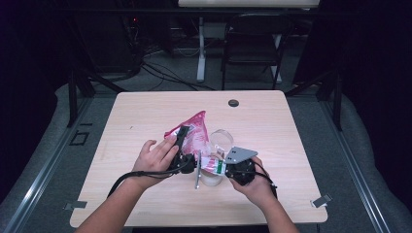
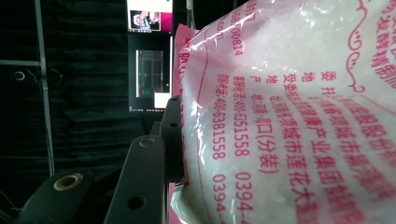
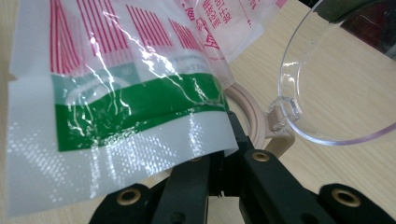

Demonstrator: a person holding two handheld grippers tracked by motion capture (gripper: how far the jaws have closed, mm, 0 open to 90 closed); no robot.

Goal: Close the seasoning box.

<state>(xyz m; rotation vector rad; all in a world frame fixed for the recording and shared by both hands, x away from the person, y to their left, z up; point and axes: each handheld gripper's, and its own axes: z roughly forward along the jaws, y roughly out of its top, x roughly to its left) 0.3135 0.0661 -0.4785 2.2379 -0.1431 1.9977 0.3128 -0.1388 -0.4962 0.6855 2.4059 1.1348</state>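
at the near middle of the pale wooden table (image 1: 145,111), i hold a pink and white printed bag (image 1: 194,133) between both tools, lifted off the tabletop and tilted up toward the far left. my left gripper (image 1: 180,141) clamps the plump body of the bag, its black jaws partly closed with the filled plastic pressed against them; in the left gripper view the bag (image 2: 289,121) bulges against the jaw with rows of pink print running across it. my right gripper (image 1: 228,162), just to the right, is closed tight on the bag's flat sealed end, where a green band (image 3: 140,109) crosses the white film above the meeting jaws. directly beneath that end sits a clear container (image 1: 216,160) with a beige rim (image 3: 254,119); its transparent hinged lid (image 3: 327,74) stands open on the far side. a black folding chair (image 1: 252,43) stands on the floor beyond the table's far edge.
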